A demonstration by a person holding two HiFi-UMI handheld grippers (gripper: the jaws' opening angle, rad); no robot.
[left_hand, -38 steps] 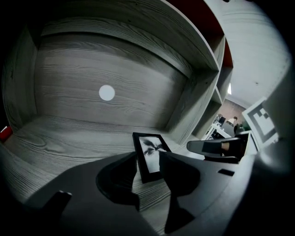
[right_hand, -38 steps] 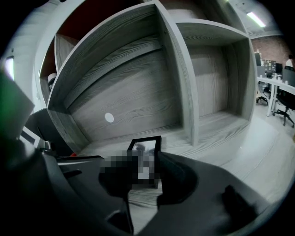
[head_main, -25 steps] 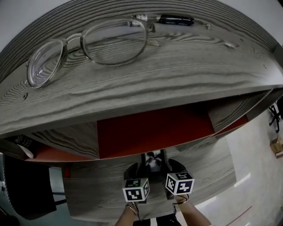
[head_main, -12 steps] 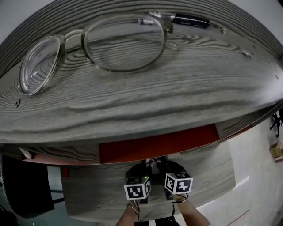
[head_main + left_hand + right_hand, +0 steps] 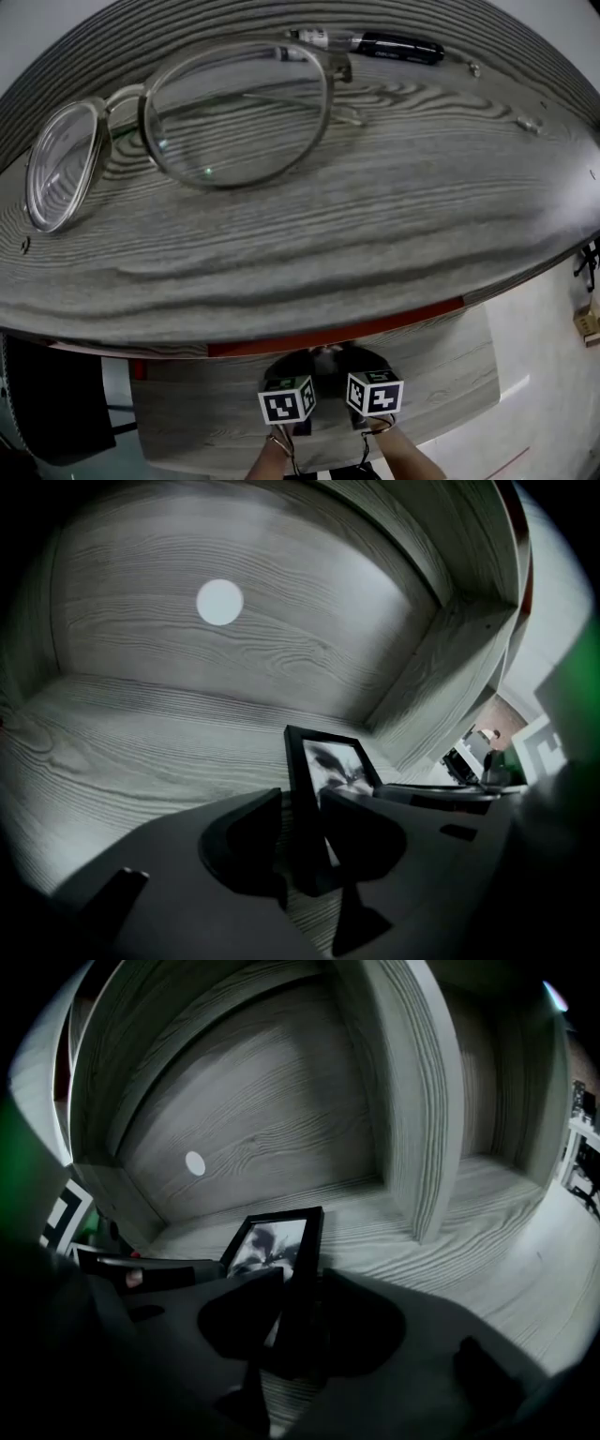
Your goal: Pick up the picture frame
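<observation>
A small black rectangular picture frame point(image 5: 323, 766) holding a black-and-white print is seen standing upright on the floor of a grey wood-grain shelf compartment point(image 5: 141, 742), near its front edge. It is approached from both sides at once: the left gripper point(image 5: 300, 806) is set astride the frame's left edge, the right gripper point(image 5: 302, 1283) astride its right edge.

Both pairs of jaws have just been closing, the left far more than the right. In the left gripper view a sliver of shelf is seen between the outer jaw and the frame. In the right gripper view a thin gap is likewise left, so neither pair is judged to be pinching yet. The lift is thought not to have begun, and a firm squeeze on both edges is needed first.

Compared with a second ago, the shelf's top board point(image 5: 394, 225) now fills most of the head view. The red back panel point(image 5: 375, 329) is cut to a thin strip, and the frame is almost hidden under the board's lip. Only the two marker cubes point(image 5: 287, 400) are plainly shown, near the bottom centre.

On the top board, round clear-rimmed spectacles point(image 5: 239, 112) are laid at the far left and a black marker pen point(image 5: 398, 46) at the far edge. A white round dot point(image 5: 219, 602) is marked on the compartment's back wall. Pale flooring point(image 5: 553, 366) is seen to the right.
</observation>
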